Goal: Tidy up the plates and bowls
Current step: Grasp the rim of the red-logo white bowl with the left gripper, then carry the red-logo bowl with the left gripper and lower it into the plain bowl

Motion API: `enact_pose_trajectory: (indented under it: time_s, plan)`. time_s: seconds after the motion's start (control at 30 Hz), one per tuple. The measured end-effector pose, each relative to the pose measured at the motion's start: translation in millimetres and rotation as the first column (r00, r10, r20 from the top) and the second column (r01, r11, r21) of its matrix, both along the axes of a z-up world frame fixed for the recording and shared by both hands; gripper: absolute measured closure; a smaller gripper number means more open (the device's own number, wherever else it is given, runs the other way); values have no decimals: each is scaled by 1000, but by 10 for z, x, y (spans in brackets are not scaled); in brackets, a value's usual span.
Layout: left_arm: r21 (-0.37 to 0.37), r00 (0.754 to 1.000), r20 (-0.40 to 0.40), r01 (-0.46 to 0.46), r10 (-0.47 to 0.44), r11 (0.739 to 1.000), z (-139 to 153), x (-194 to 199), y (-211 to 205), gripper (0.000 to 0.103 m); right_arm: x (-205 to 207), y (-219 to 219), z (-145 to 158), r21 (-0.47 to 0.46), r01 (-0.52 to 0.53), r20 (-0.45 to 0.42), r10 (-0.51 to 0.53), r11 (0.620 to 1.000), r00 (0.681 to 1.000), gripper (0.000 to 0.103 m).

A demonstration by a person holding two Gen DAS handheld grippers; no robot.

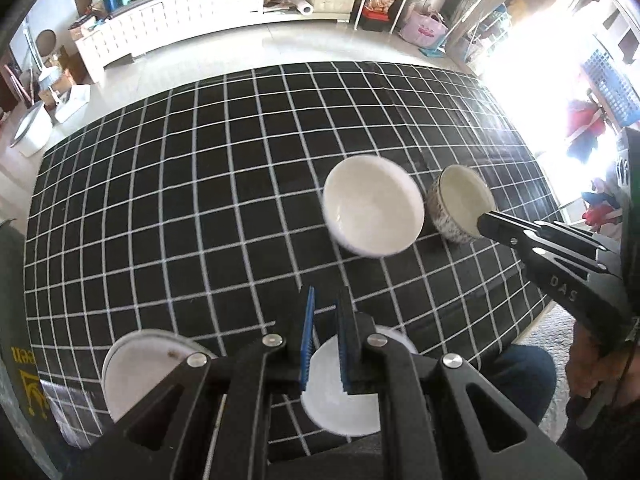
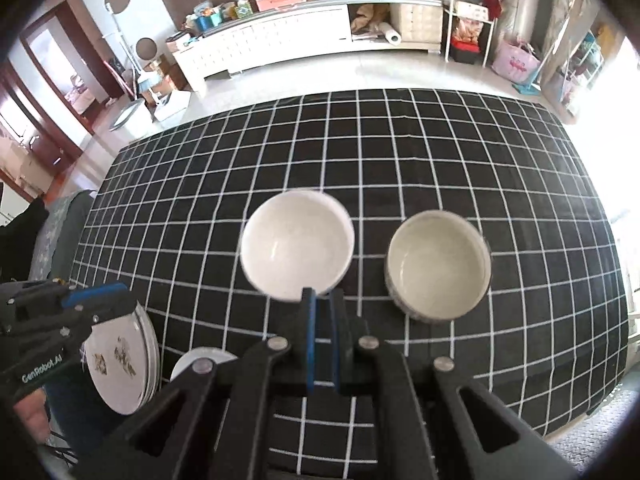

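On the black checked tablecloth (image 1: 192, 220) (image 2: 440, 152) stand a plain white bowl (image 1: 372, 206) (image 2: 298, 244) and, to its right, a speckled bowl (image 1: 460, 200) (image 2: 438, 264), both empty. A stack of flower-patterned plates (image 2: 120, 368) (image 1: 132, 372) and a small white plate (image 1: 340, 396) (image 2: 204, 360) lie at the near edge. My left gripper (image 1: 326, 296) (image 2: 100, 296) hangs shut above the plates with nothing between its pads. My right gripper (image 2: 321, 294) (image 1: 486, 218) is shut and empty, in front of the two bowls.
A person's leg in jeans (image 1: 520, 372) and a hand (image 1: 592, 368) are at the table's near right. A long white cabinet (image 2: 280, 36) and shelves stand across the floor beyond the table. Strong light comes in from the right.
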State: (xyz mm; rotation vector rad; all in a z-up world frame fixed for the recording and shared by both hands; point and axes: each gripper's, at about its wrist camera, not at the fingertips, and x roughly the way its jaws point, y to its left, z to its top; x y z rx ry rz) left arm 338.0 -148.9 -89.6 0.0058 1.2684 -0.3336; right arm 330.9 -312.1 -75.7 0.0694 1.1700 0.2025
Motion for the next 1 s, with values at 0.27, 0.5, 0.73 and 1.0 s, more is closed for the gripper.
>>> enact_pose_trajectory:
  time_s: [0.27, 0.5, 0.73, 1.0]
  plan:
    - [-47, 995, -99, -25, 20, 999, -180, 465, -127, 94, 392, -88, -271, 163, 67, -175, -38, 984, 984, 94]
    - [-72, 989, -148, -23, 12, 997, -383, 691, -201, 93, 620, -100, -485, 172, 107, -258, -60, 979, 964, 93]
    - [-76, 983, -182, -12, -2, 997, -579, 802, -229, 88, 727, -83, -588, 90, 94, -276, -66, 991, 959, 89]
    - [-55, 985, -173, 17, -26, 998, -755, 863, -261, 86, 798, -87, -718, 55, 76, -288, -57, 996, 956, 66]
